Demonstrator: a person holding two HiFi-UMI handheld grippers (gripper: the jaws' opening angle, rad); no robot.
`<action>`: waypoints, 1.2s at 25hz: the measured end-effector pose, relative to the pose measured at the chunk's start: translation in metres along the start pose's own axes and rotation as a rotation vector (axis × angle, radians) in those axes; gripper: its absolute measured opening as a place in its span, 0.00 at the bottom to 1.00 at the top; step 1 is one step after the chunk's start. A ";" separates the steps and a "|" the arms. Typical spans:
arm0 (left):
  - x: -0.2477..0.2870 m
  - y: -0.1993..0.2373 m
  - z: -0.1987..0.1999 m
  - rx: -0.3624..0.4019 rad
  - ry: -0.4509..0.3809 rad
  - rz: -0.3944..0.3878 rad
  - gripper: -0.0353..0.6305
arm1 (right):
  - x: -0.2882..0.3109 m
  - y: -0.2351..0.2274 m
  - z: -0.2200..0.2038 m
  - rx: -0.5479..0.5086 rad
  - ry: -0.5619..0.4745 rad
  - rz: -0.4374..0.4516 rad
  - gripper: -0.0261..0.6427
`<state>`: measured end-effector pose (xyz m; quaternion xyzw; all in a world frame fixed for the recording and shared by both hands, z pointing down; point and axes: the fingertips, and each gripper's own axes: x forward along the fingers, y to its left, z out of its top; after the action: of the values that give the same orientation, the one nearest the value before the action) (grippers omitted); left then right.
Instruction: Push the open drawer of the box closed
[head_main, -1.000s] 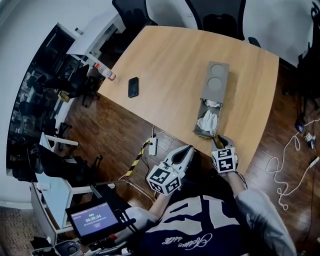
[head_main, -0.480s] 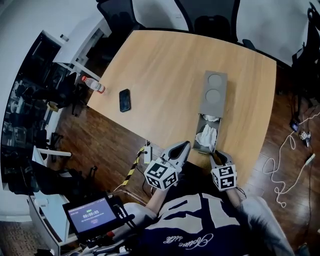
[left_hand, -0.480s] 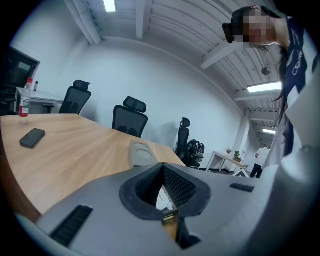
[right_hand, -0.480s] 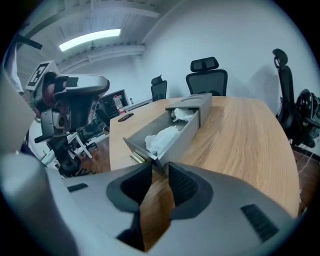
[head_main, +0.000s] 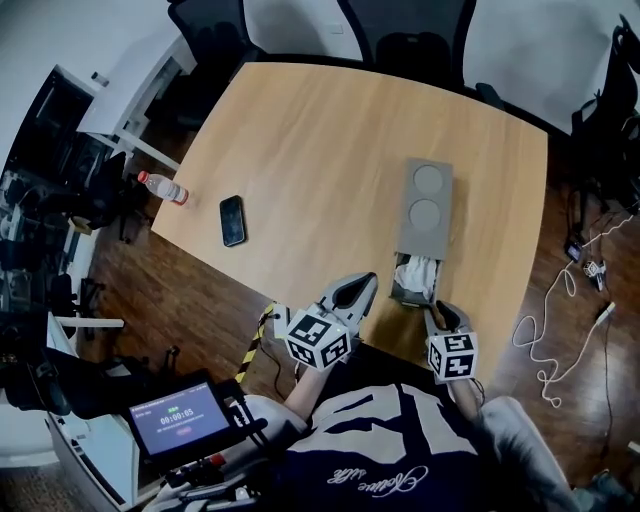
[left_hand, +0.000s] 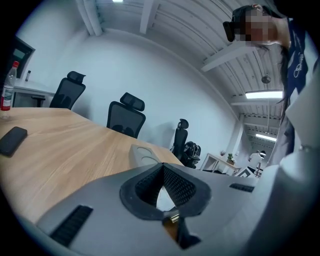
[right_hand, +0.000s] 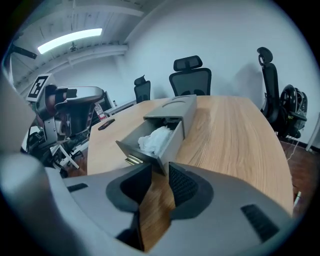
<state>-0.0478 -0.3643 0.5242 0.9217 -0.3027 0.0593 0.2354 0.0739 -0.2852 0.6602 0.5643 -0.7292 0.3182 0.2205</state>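
The box (head_main: 425, 205) has its drawer (head_main: 415, 280) pulled out toward the worktop's (head_main: 320, 150) near edge, with crumpled white tissue (right_hand: 157, 136) inside. The right tool (head_main: 438, 313) sits just in front of the drawer face, jaws opening with nothing between them. The left tool (head_main: 356, 290) is off to the side by that same edge, jaws pinched together and empty. There's lots of bare wood behind the box. The phone (head_main: 232, 220) and bottle (head_main: 160, 187) are well apart from it, over on the left.
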 end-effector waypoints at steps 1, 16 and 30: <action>0.003 0.004 0.002 0.000 0.002 -0.009 0.06 | 0.003 -0.004 0.006 0.012 -0.008 -0.020 0.19; 0.044 0.039 0.026 0.011 0.012 -0.094 0.06 | 0.048 -0.053 0.060 0.230 -0.065 -0.167 0.19; 0.048 0.022 0.020 0.021 0.043 -0.141 0.06 | 0.034 -0.038 0.071 0.180 -0.105 -0.161 0.19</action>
<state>-0.0223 -0.4148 0.5276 0.9416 -0.2312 0.0657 0.2357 0.1037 -0.3653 0.6422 0.6544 -0.6606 0.3336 0.1554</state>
